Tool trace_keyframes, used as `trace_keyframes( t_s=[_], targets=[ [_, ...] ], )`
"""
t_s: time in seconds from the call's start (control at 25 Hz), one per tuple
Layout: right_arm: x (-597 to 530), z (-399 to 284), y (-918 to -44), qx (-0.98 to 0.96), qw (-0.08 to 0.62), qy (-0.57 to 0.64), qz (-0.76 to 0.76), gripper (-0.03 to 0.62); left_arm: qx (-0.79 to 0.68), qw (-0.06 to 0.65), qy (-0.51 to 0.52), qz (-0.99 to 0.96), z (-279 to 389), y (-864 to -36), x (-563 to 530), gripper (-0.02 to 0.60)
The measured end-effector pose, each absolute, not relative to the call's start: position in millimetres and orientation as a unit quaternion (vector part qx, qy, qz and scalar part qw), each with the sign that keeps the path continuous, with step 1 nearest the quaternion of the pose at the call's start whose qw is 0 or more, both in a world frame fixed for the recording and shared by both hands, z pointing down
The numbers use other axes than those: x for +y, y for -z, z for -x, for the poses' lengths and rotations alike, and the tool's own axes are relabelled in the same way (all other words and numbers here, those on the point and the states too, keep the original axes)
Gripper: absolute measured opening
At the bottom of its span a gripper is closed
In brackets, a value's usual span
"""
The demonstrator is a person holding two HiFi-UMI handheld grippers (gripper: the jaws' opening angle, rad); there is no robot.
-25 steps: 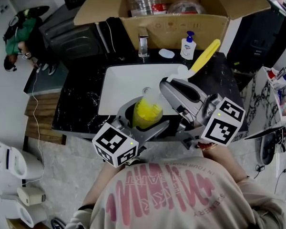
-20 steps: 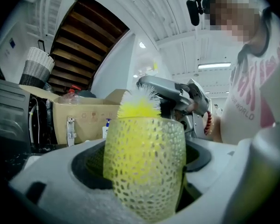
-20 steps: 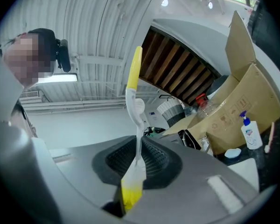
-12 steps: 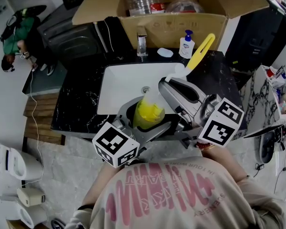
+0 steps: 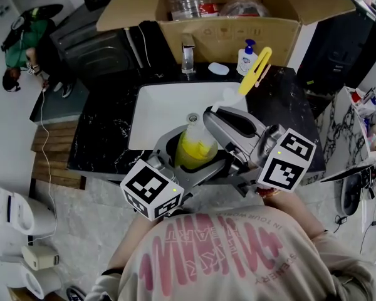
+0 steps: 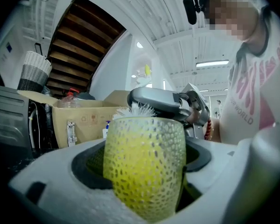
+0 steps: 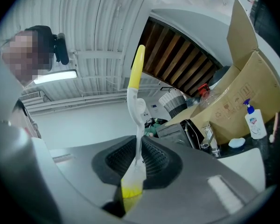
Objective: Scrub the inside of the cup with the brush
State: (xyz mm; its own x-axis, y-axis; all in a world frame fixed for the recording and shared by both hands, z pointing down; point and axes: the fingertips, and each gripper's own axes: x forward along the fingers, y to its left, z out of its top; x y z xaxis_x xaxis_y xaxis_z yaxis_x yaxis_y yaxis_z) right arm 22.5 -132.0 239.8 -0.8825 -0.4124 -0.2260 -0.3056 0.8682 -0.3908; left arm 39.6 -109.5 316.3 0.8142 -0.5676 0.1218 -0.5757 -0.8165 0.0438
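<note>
While beside cup (image 5: 194,150), right gripper (image 5: 210,115) aslant.

Pink print on the person's shirt (image 6: 255,97) reads "WORLD". The cardboard box's (image 5: 229,39) printed marks and the soap bottle's (image 5: 246,60) label are too small to read.

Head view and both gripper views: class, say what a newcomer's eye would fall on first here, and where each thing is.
The bright yellow dimpled cup stands out first, clamped in the left gripper at the near edge of the white sink. Next comes the brush, its yellow handle slanting up from the right gripper, which is shut on its white shaft, with white bristles showing at the cup's rim.
</note>
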Motion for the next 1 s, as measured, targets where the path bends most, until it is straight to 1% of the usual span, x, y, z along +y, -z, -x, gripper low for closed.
trace_keyframes(
  t_s=[0.24,0.36,0.68,1.0],
  targets=[
    [-129.3,-19.3,-244.4,0.956,0.144,0.184,0.18,0.048,-0.302,0.045,-0.056,-0.951,-39.6,-321.1,-110.2,0.403],
    [-126.0,-19.0,-240.8,0.959,0.138,0.165,0.184,0.046,-0.303,0.055,-0.056,-0.95,-39.5,-326.2,-113.0,0.403],
    [-119.9,-26.2,-219.4,0.963,0.16,0.128,0.177,0.04,-0.311,0.053,-0.086,-0.945,-41.2,-337.1,-117.0,0.4],
    [-117.4,-18.9,-228.1,0.969,0.141,0.132,0.155,0.04,-0.31,0.048,-0.096,-0.945,-43.8,-337.6,-119.7,0.4]
  ],
)
